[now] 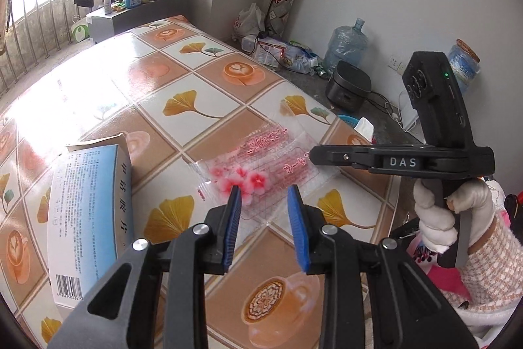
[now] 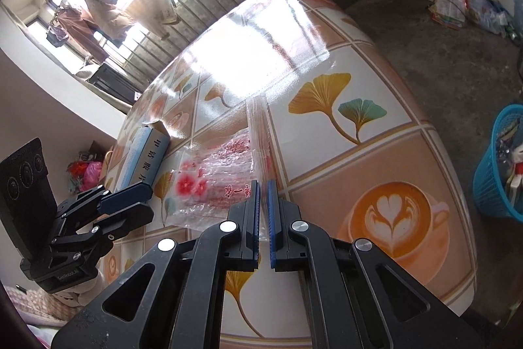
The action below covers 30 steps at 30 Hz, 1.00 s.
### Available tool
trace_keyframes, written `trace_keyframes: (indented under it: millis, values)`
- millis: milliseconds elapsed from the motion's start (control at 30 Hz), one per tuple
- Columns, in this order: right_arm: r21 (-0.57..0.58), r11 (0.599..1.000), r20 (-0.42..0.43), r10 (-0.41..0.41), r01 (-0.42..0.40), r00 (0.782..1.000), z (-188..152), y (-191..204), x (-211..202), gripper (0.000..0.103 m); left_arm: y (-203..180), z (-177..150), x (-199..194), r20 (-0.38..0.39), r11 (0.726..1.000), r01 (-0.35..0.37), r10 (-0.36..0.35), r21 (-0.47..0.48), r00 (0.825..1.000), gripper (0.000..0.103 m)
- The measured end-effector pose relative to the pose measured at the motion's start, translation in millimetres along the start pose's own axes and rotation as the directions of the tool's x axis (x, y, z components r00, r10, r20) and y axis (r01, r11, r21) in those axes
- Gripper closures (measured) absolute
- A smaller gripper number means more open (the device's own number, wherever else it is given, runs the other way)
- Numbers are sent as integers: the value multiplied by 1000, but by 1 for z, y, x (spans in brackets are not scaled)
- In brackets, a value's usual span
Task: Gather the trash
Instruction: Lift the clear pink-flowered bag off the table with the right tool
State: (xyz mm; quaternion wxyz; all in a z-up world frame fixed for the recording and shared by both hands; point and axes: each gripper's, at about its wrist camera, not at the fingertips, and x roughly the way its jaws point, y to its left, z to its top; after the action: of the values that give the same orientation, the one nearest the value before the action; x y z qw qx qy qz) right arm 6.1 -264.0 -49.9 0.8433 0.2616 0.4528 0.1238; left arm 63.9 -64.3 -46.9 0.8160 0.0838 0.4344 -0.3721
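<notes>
while the white letters "das" are showing on the right claw [image 1: 313,153] body in the left wrist view, the red print on the clear plastic wrapper [image 1: 261,172] is staying too small to read. the wrapper, crinkled and bearing pink blossoms, is lying flat on the tabletop [image 1: 183,80] beside a blue-and-white box [image 1: 91,218] carrying a barcode. the left claw [image 1: 264,201] is hanging partly open above the wrapper's near edge, gripping nothing. the right claw's jaws are sitting almost together, and whether they are pinching the wrapper's edge is unclear.
</notes>
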Motion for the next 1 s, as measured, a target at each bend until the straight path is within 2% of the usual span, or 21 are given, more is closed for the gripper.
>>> trace_keyframes:
  millis: [133,167,200,333,633,800,1000]
  values:
    - [68,996,-11,62,-61,998,2,-14,-2,99,8,0,27,-74,998,-63,62,-15,995,75]
    - [99,991,-12,90,-89,996,1,-18,-3,98,9,-2,31,-75,997,-72,71,-16,995,75]
    - [124,986,-9,117,-115,993,0,-21,-5,93,8,-3,31,-61,997,-80,79,-4,995,75]
    - [183,968,-3,173,-169,985,-2,-29,-10,82,3,-6,32,-54,992,-113,116,48,992,75]
    - [205,950,-58,252,-235,966,3,-19,5,79,4,-6,32,-51,993,-109,111,36,993,75]
    - [192,967,-47,180,-167,983,7,-20,-3,79,4,-6,32,-51,994,-102,103,28,993,75]
    - [208,954,-72,233,-214,970,3,-17,6,79,3,-6,33,-49,995,-98,100,31,994,75]
